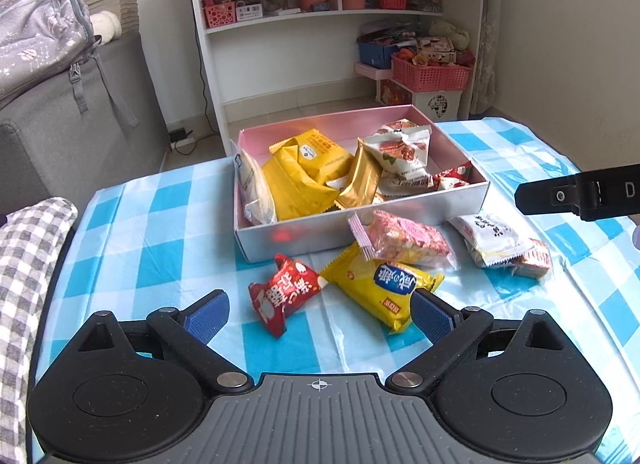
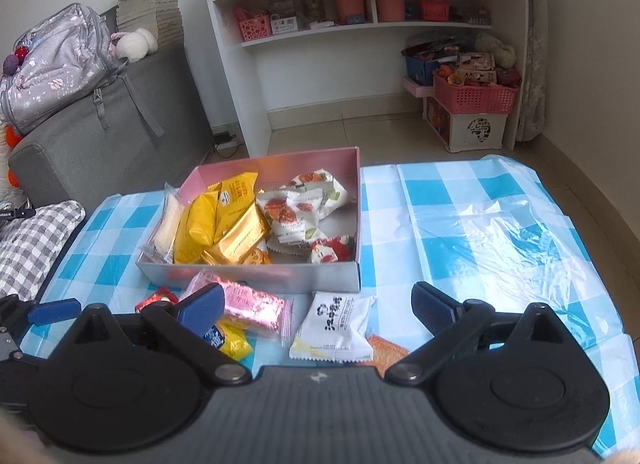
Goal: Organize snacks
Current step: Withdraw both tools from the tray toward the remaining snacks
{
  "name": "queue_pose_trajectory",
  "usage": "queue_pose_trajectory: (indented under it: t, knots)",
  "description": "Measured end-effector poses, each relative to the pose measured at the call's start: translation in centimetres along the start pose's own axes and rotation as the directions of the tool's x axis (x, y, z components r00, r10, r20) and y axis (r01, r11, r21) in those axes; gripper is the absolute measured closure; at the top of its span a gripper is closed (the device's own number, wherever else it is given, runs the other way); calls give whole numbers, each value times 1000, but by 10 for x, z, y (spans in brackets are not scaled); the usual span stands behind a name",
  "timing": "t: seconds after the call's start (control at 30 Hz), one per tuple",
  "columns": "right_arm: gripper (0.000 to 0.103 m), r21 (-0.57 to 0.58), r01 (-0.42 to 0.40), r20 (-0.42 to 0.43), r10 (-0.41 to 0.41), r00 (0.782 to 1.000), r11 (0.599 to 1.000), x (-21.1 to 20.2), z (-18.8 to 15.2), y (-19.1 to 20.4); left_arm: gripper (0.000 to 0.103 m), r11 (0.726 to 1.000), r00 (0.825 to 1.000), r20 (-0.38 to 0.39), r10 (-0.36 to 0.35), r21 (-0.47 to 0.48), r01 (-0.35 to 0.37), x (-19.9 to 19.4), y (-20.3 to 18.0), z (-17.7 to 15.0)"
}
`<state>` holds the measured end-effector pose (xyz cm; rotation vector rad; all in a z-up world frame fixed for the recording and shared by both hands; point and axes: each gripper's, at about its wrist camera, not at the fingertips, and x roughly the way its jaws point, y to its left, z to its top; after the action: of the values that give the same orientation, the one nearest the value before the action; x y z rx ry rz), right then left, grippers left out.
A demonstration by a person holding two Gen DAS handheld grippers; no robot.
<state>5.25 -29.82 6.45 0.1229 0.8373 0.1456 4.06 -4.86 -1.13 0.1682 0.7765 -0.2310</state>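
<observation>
A pink-lined box [image 1: 460, 203] [image 2: 352, 276] on the blue checked tablecloth holds several yellow, gold, white and red snack packs. In front of it lie loose packs: a red one [image 1: 284, 294], a yellow one [image 1: 380, 290], a pink one [image 1: 404, 240] [image 2: 252, 306], a white one [image 1: 490, 238] [image 2: 336, 326] and an orange one [image 1: 534, 260] [image 2: 386, 350]. My left gripper [image 1: 320, 314] stands open above the red and yellow packs, touching neither. My right gripper [image 2: 318, 310] is open over the pink and white packs, holding nothing. The right gripper's finger [image 1: 580, 191] shows at the right edge of the left wrist view.
A checked cushion [image 1: 28, 264] lies at the table's left edge. Behind stand a grey sofa [image 1: 80, 131] with a backpack [image 1: 40, 31] and a white shelf unit [image 1: 320, 43] with baskets. The cloth right of the box [image 2: 480, 232] is wrinkled, with a shiny plastic cover.
</observation>
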Motion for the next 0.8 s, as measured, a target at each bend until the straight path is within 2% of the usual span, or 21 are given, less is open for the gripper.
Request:
queue_pose_trajectory:
  t: [0.23, 0.43, 0.6, 0.8]
  knots:
    - [3, -12, 38, -2, -38, 999, 999, -2, -13, -15, 5, 1000, 1000, -17, 5, 0, -5, 4, -5, -17]
    - [3, -20, 84, -45, -85, 995, 996, 5, -29, -35, 5, 1000, 998, -55, 16, 8, -16, 20, -19, -21]
    - [3, -37, 97, -71, -100, 992, 995, 16, -38, -43, 5, 997, 997, -70, 15, -69, -19, 33, -23, -18]
    - [3, -65, 98, -101, -104, 989, 993, 31, -42, -46, 5, 986, 998, -63, 8, -169, -18, 48, -27, 1]
